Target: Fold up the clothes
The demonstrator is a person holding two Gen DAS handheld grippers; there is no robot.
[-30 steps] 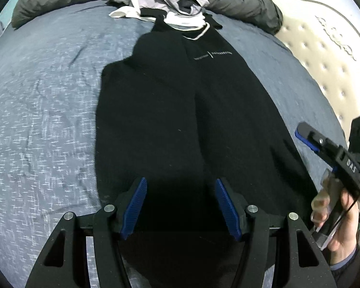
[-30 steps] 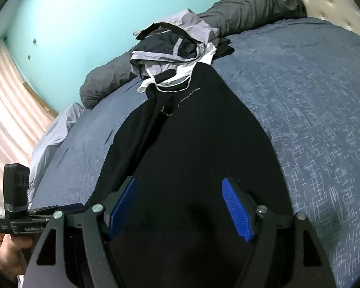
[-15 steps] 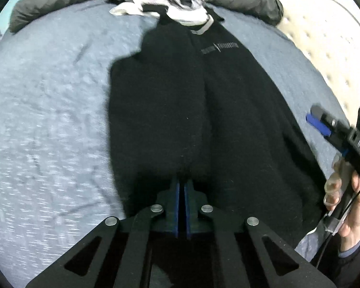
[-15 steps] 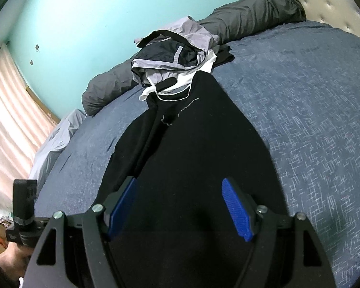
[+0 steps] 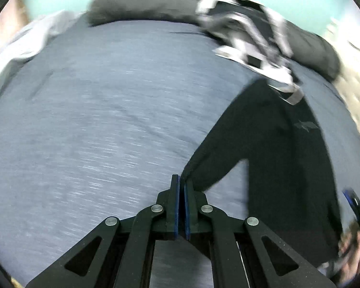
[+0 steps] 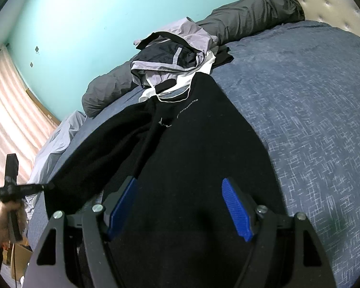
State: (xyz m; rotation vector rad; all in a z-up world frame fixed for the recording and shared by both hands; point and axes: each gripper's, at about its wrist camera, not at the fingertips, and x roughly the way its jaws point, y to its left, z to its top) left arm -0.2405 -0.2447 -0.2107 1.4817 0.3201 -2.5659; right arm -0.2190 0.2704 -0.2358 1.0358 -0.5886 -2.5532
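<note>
Spreading the black garment [image 6: 192, 158] flat on the bed [image 6: 324, 120]

Left gripper [image 5: 181, 180] pinches one leg's hem, jaws closed; right gripper [image 6: 180, 206] hovers wide over the cloth. Pull steadily outward, keeping fabric low, avoiding the clothes pile [image 6: 175, 60].

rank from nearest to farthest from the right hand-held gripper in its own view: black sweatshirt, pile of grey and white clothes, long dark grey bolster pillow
1. Black sweatshirt: directly under the open right hand-held gripper, spread on the blue bedspread.
2. Pile of grey and white clothes: just beyond the sweatshirt's collar.
3. Long dark grey bolster pillow: behind the pile, along the turquoise wall.
</note>
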